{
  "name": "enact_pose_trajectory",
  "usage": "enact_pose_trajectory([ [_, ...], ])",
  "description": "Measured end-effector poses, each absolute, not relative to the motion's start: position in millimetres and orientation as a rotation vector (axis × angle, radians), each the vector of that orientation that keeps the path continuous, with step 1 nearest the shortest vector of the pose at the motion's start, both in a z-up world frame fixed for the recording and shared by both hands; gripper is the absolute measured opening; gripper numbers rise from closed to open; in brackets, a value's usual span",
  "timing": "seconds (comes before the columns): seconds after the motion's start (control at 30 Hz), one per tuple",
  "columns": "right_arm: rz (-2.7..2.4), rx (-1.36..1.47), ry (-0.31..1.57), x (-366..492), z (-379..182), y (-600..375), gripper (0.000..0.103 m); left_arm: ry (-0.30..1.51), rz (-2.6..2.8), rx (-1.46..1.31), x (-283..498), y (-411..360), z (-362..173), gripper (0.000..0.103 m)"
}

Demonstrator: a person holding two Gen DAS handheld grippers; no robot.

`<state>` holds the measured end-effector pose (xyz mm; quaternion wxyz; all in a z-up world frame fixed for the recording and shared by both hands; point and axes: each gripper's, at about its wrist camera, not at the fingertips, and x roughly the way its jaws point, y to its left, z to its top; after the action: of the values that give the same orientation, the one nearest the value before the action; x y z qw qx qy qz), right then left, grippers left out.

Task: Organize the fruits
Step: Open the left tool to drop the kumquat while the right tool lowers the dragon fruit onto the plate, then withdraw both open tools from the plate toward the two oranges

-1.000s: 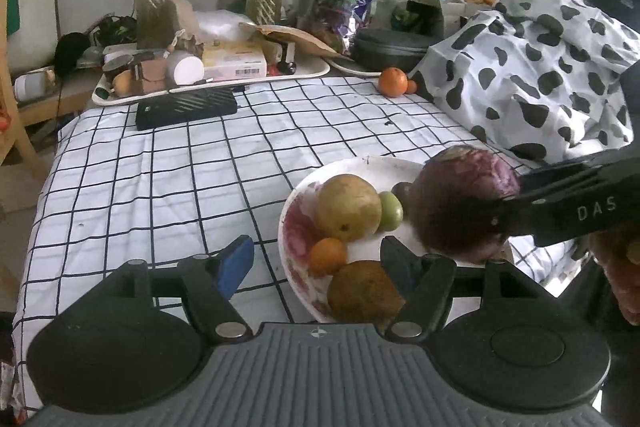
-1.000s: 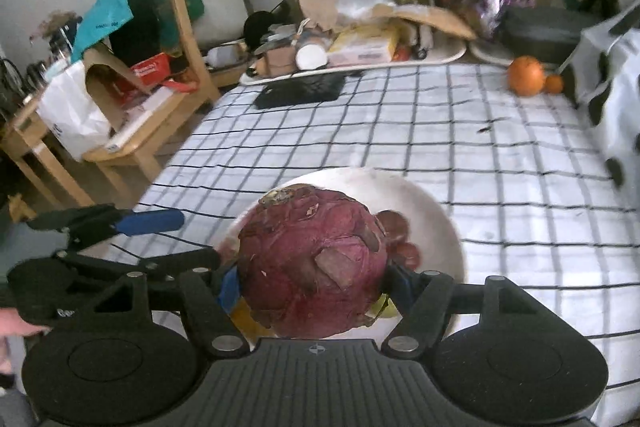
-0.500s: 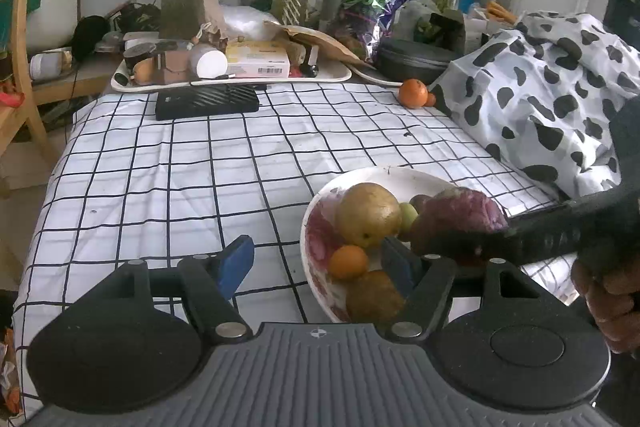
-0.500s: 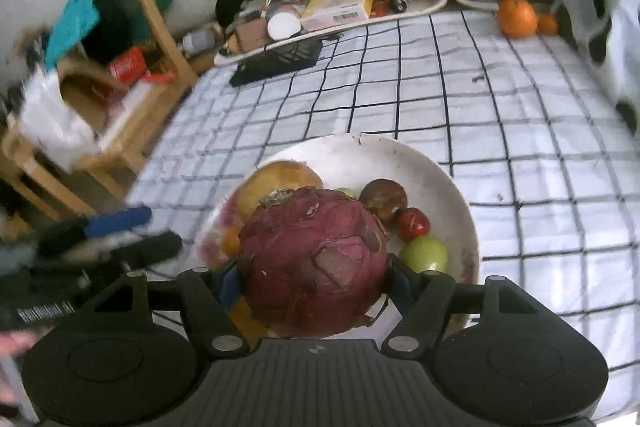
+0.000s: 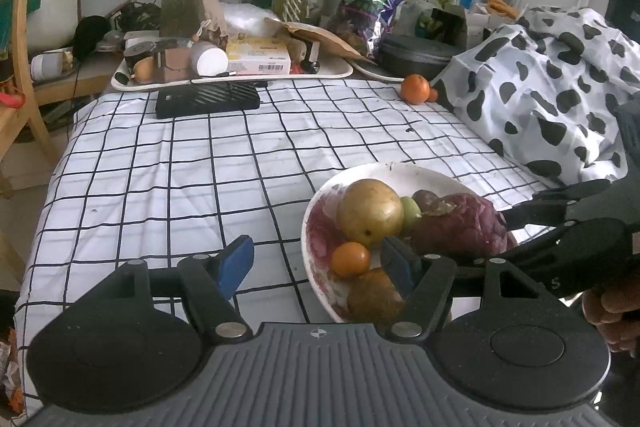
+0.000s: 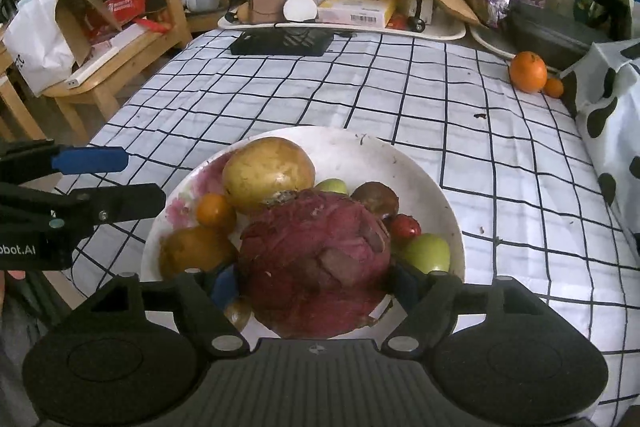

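A white plate (image 6: 400, 151) (image 5: 400, 169) on the checked tablecloth holds several fruits. Among them are a large yellow-brown one (image 6: 268, 171), a small orange (image 6: 216, 213), a green one (image 6: 428, 253) and a brown one (image 5: 374, 297). A big purple-red fruit (image 6: 316, 259) (image 5: 456, 227) rests on the pile. My right gripper (image 6: 312, 279) (image 5: 508, 239) straddles it. Its jaws are opening, and a thin gap shows at each pad. My left gripper (image 5: 316, 259) (image 6: 136, 181) hangs open and empty at the plate's near-left rim. Two oranges (image 6: 528, 71) (image 5: 415, 89) lie loose at the table's far right.
A cluttered white tray (image 5: 332, 73) and a flat black device (image 5: 206, 101) sit at the table's far edge, with glass vases behind. A cow-patterned cloth (image 5: 552, 95) is heaped on the right. Wooden chairs (image 6: 120, 39) stand off the left side.
The right gripper came down with the purple-red fruit from above the plate onto the pile, and its fingers have spread a little. The left gripper stayed put.
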<state>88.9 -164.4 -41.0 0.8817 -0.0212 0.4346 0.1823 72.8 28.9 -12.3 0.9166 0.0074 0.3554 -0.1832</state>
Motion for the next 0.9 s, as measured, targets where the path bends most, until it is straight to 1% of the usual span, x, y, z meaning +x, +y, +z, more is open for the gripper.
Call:
enact_pose_trajectory([
  [0.07,0.394,-0.033,0.854,85,-34,-166,0.101,0.727,-0.381,0.015,72,29,-13,0.068],
  [0.1,0.388,-0.032,0.824,82,-30,-167,0.103,0.725,-0.383,0.015,72,29,-13,0.068],
  [0.37,0.322,-0.019,0.751,69,-10,-187,0.103,0.72,-0.411,0.023,69,28,-9,0.068],
  [0.53,0.26,-0.038,0.747,59,-7,-192,0.103,0.737,-0.419,0.009,64,27,-3,0.068],
  [0.73,0.202,-0.04,0.728,51,-2,-199,0.103,0.767,-0.368,0.036,67,21,30,0.068],
  [0.9,0.143,0.017,0.718,49,2,-211,0.103,0.776,-0.363,0.064,74,11,57,0.068],
])
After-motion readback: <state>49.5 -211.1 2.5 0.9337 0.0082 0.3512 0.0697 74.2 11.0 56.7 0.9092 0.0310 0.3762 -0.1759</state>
